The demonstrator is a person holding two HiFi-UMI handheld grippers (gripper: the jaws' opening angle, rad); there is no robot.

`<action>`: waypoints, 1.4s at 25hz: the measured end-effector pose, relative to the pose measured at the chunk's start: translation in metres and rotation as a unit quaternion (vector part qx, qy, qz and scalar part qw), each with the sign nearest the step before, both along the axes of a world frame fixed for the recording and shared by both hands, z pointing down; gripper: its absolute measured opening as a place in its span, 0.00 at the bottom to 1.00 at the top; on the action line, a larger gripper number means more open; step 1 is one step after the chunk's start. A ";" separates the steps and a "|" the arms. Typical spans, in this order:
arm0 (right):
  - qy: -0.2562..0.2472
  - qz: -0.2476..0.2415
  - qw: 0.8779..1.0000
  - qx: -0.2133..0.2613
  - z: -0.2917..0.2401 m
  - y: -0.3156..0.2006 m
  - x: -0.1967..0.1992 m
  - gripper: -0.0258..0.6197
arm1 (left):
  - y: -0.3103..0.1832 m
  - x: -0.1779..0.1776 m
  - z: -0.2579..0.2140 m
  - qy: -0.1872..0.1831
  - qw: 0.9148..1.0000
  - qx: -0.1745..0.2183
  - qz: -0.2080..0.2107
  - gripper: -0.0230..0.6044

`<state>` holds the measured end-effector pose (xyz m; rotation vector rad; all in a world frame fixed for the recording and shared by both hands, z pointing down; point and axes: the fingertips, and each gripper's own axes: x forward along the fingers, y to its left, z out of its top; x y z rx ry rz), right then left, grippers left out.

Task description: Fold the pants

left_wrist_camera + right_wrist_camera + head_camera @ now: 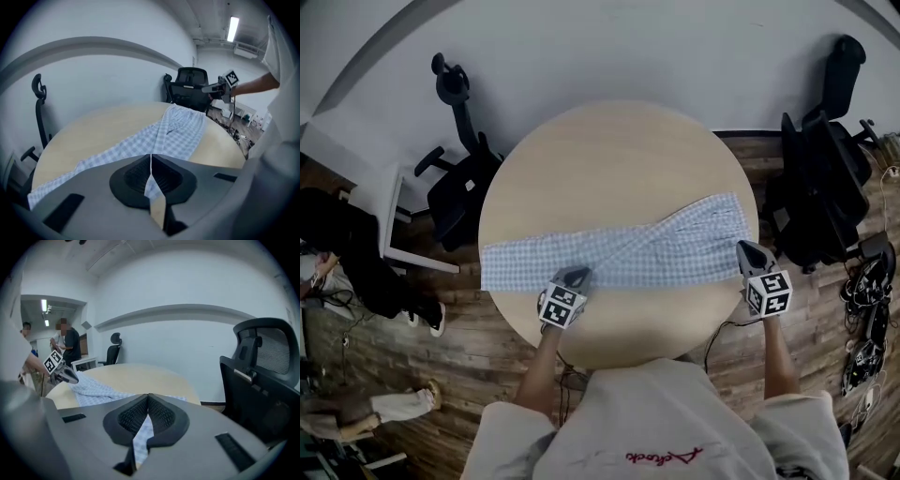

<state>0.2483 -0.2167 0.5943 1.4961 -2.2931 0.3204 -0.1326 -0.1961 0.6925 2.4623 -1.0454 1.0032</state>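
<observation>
The pants (656, 248) lie stretched out in 1 long band across the round wooden counter (609, 150). The waist end is toward the right edge, and the leg ends reach the left edge, where they seem to hang just over it. A slanting line runs through the middle of the band, so I judge that 1 leg already lies on the other, though I cannot be sure. No crosswise fold shows yet, so the shortening folds, bringing waist and hems together, look to be what is left. The task seems somewhere between early and midway.

The left gripper (575, 276) sits at the near edge of the band around its middle, jaws closed with a thin pinch of checked cloth between them. The right gripper (744, 249) is at the near corner of the waist end, jaws likewise pressed together on a fold of the same cloth.

The cloth is a light blue-and-white check, thin and soft-looking. It lies mostly flat with slight ripples near the waist, and it will likely sag when lifted.
</observation>
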 end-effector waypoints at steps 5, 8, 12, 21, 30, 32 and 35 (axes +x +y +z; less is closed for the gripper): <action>0.095 -0.093 0.991 -0.019 0.023 -0.023 -0.010 0.09 | 0.004 0.007 0.020 -0.062 0.997 -0.019 0.030 0.09; 0.144 -0.154 0.977 -0.038 0.044 -0.045 -0.018 0.09 | 0.003 0.010 0.030 -0.091 0.995 -0.033 0.040 0.09; 0.196 -0.216 0.955 -0.056 0.062 -0.073 -0.030 0.09 | 0.003 0.013 0.036 -0.121 0.990 -0.048 0.058 0.09; 0.342 -0.387 0.845 -0.137 0.114 -0.134 -0.047 0.26 | -0.015 0.023 0.050 -0.134 0.985 -0.070 0.078 0.29; 0.428 -0.425 0.763 -0.232 0.150 -0.187 0.029 0.32 | -0.019 0.026 0.064 -0.146 0.979 -0.106 0.098 0.29; 0.425 -0.424 0.762 -0.242 0.152 -0.193 0.038 0.32 | -0.016 0.023 0.066 -0.149 0.977 -0.117 0.103 0.28; 0.416 -0.430 0.757 -0.261 0.157 -0.196 0.045 0.32 | -0.010 0.020 0.071 -0.151 0.973 -0.137 0.111 0.20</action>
